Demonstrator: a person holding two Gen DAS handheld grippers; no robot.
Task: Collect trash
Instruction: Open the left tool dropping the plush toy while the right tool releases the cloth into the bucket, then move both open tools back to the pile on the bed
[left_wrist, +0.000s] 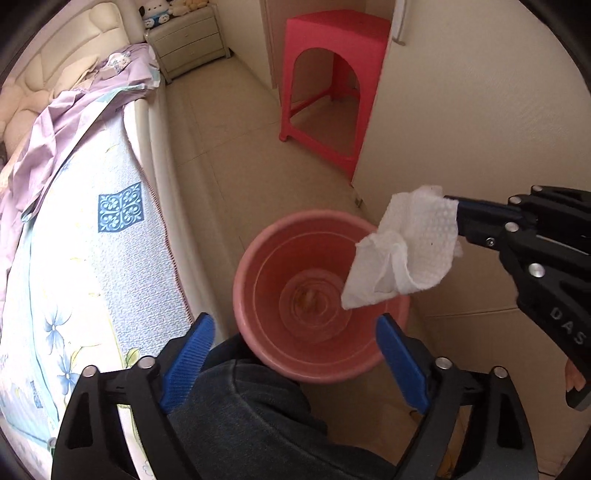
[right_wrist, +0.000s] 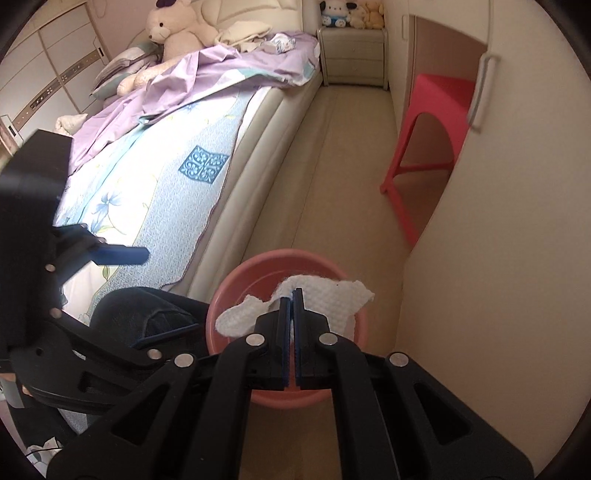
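A: White crumpled paper tissue (left_wrist: 402, 254): where is it hanging?
B: It is hanging between the closed blue-padded fingers of the right gripper (right_wrist: 291, 295), directly above the round pink plastic bin (left_wrist: 295, 354).
A: What is the left gripper (left_wrist: 295, 347) doing?
B: Its jaws are standing wide apart, holding nothing, one on either side of the bin's near rim. A red plastic stool (left_wrist: 325, 85) is standing well beyond both grippers.
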